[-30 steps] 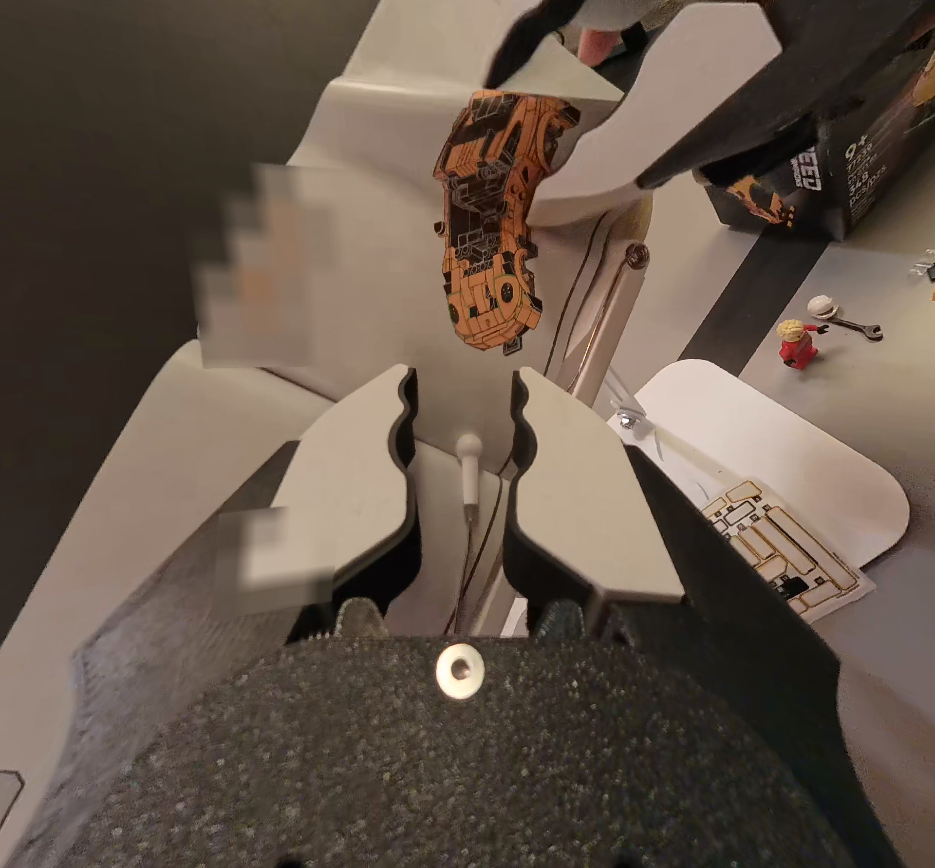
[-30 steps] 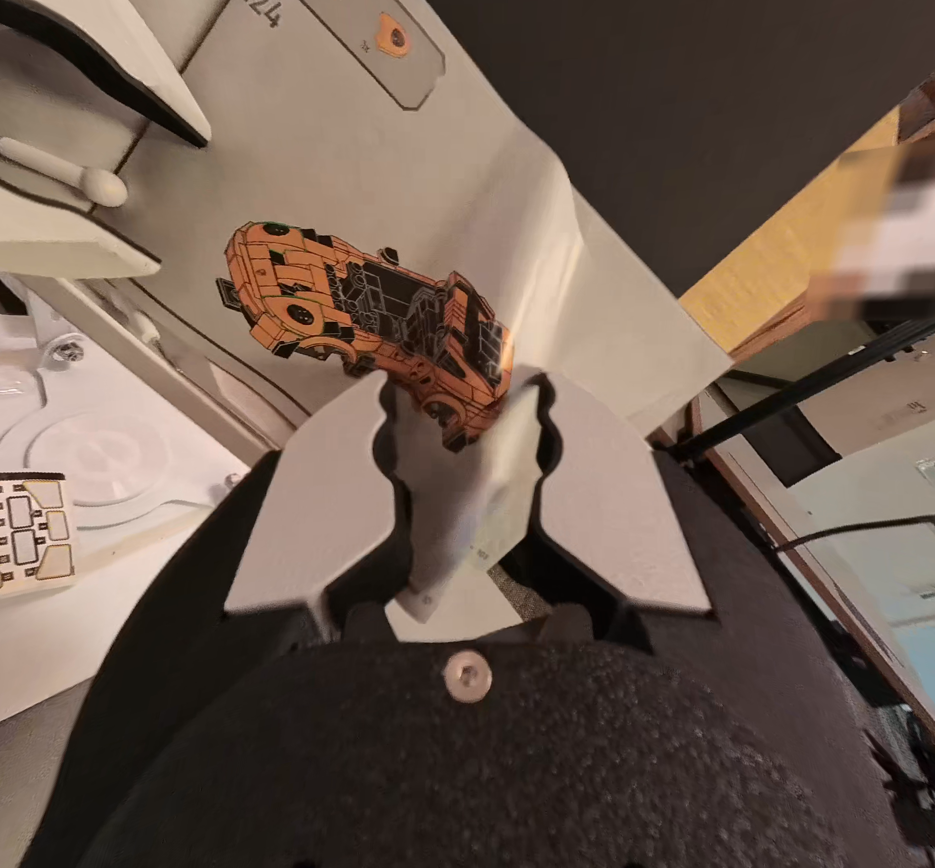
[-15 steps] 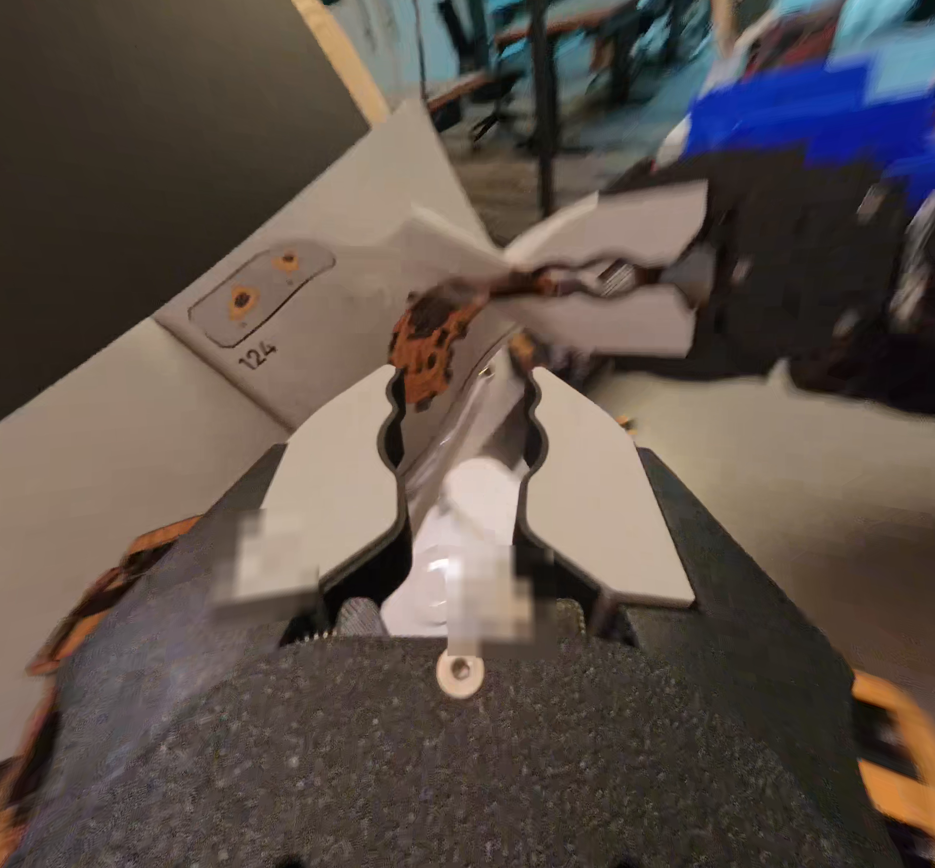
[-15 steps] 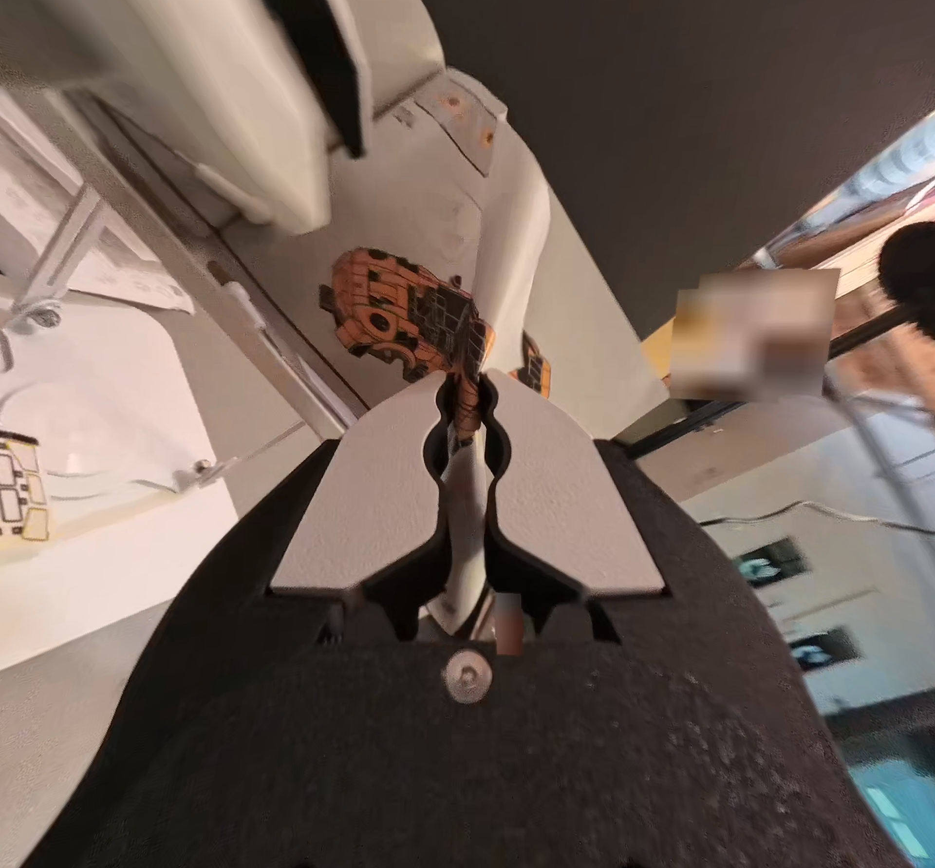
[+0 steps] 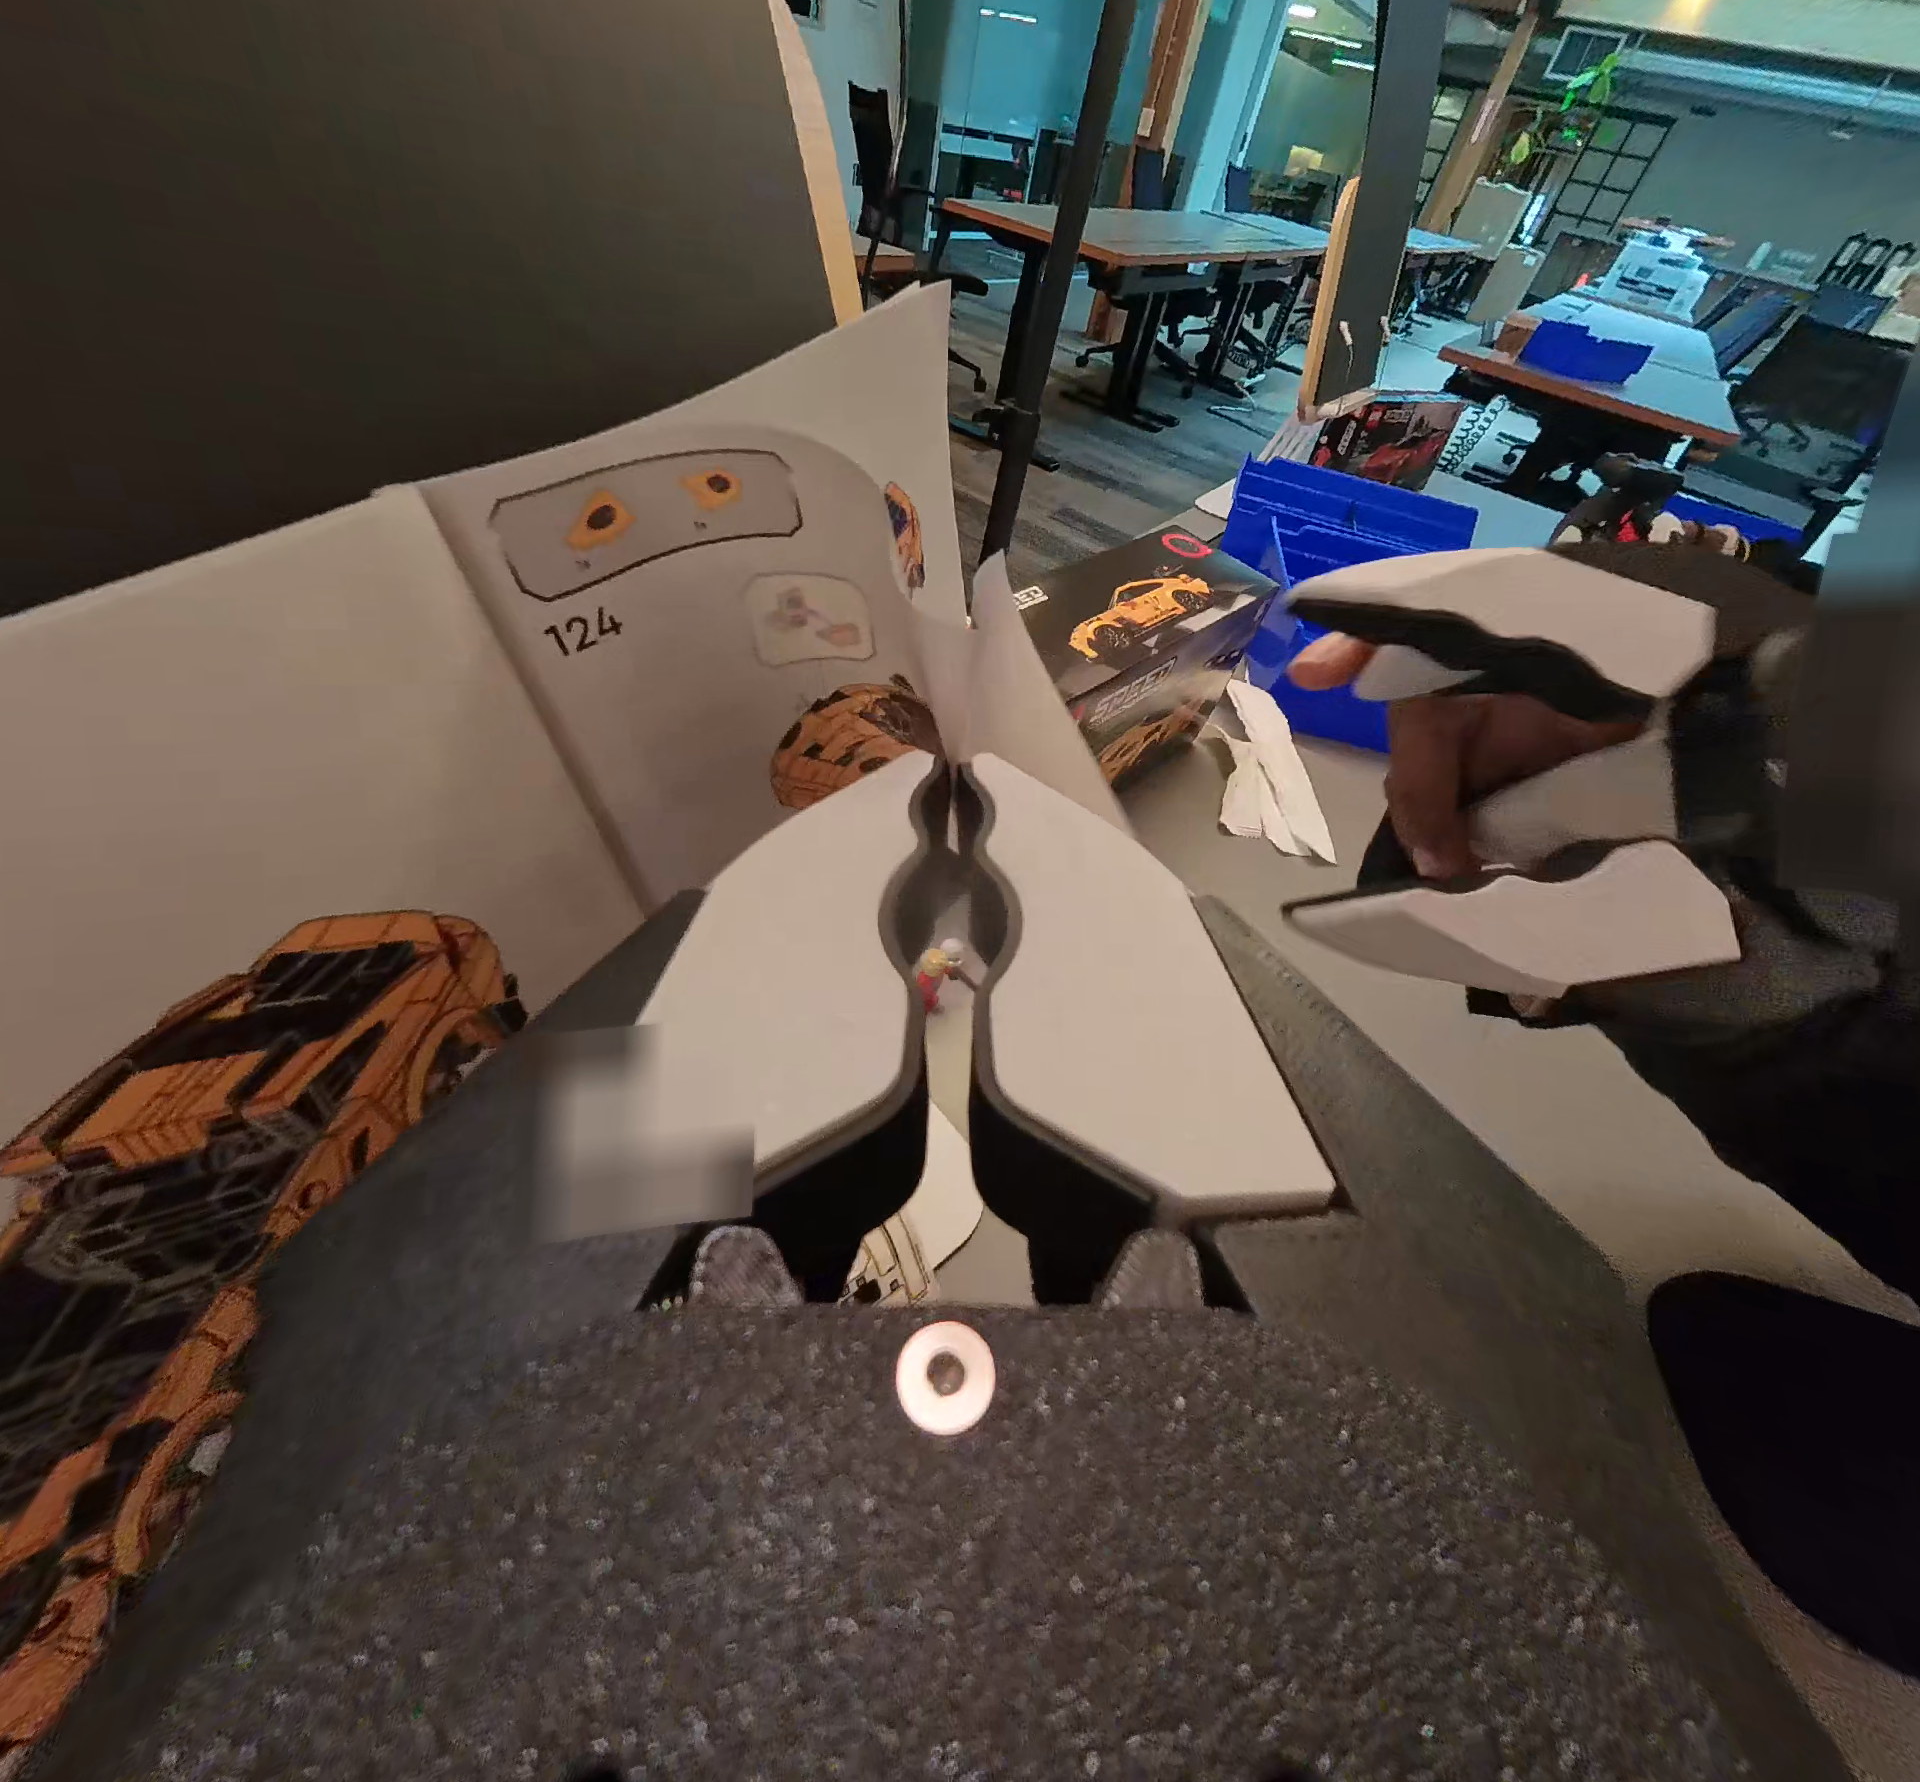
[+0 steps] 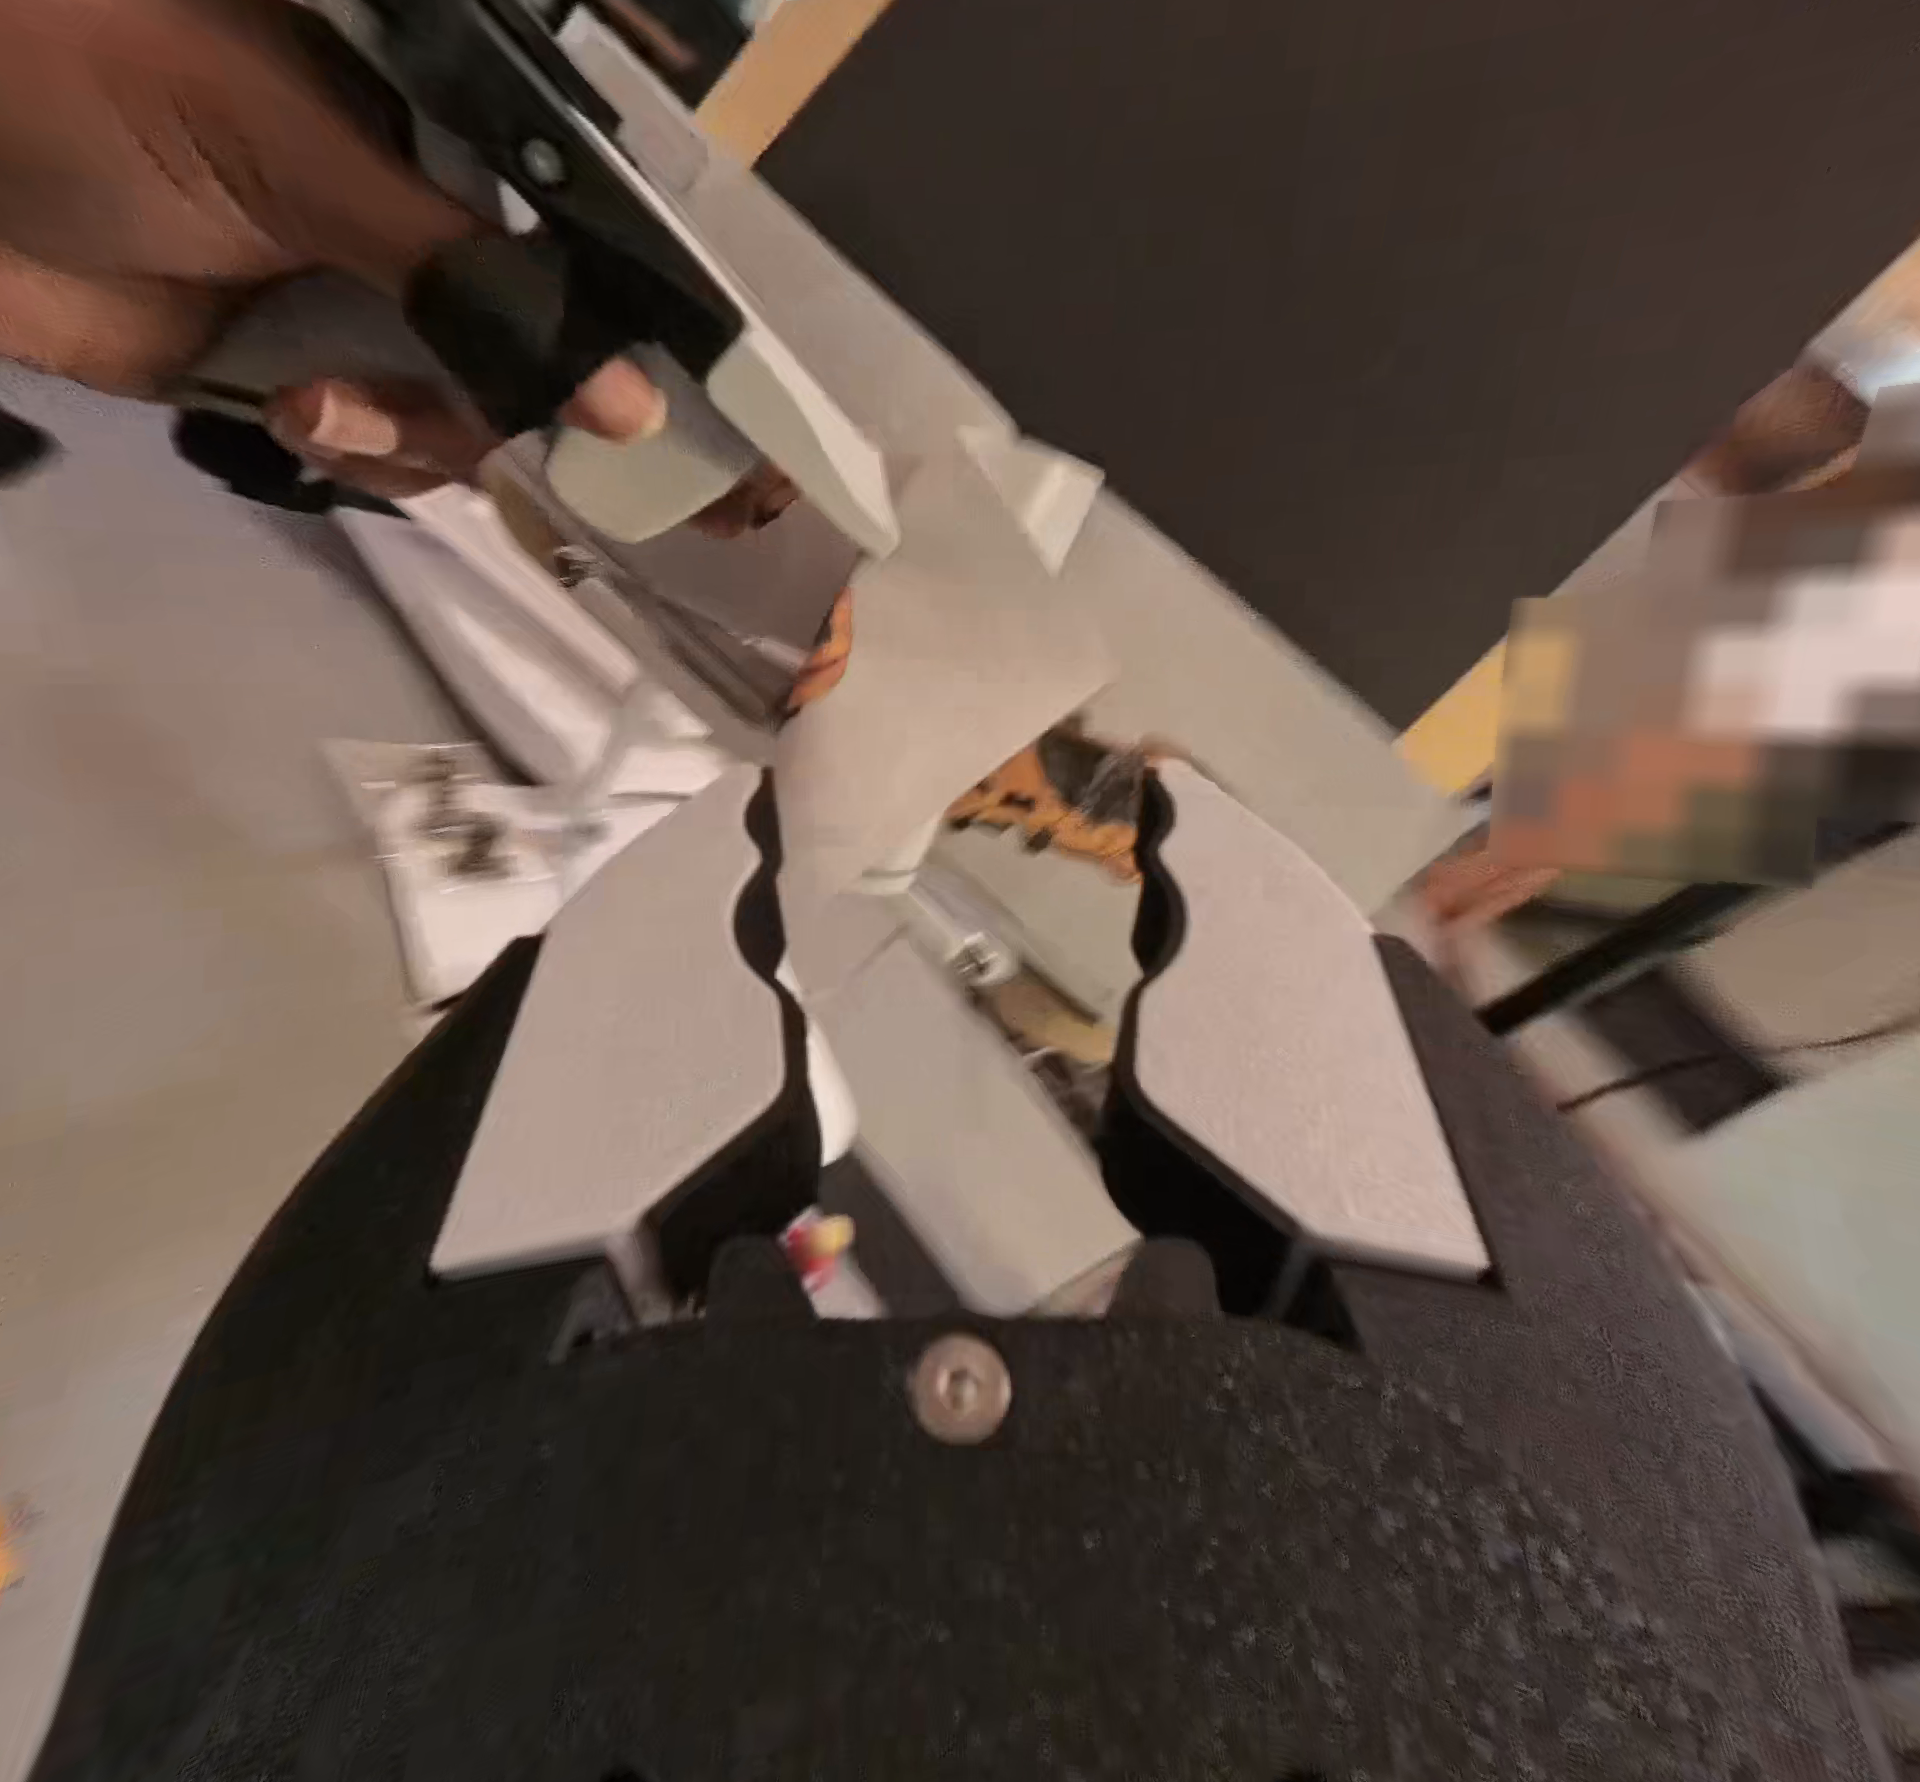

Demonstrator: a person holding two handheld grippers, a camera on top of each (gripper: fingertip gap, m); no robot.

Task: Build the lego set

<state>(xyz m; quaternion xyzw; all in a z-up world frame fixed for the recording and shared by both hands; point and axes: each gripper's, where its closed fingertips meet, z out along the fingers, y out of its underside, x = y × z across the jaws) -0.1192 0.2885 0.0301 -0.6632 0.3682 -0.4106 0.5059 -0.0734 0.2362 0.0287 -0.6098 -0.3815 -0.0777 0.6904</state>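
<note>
left gripper (image 5: 951,776) pinches a late page of the instruction booklet (image 5: 665,693), right gripper (image 5: 1299,756) gapes empty; the build looks nearly finished.

instruction booklet (image 5: 312,776) at left, lego box (image 5: 1153,652) behind right, bin (image 5: 1340,569) apparently just beyond it

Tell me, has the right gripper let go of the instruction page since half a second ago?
Yes. The right gripper is open and clear of the page, which the left gripper now pinches.
</note>
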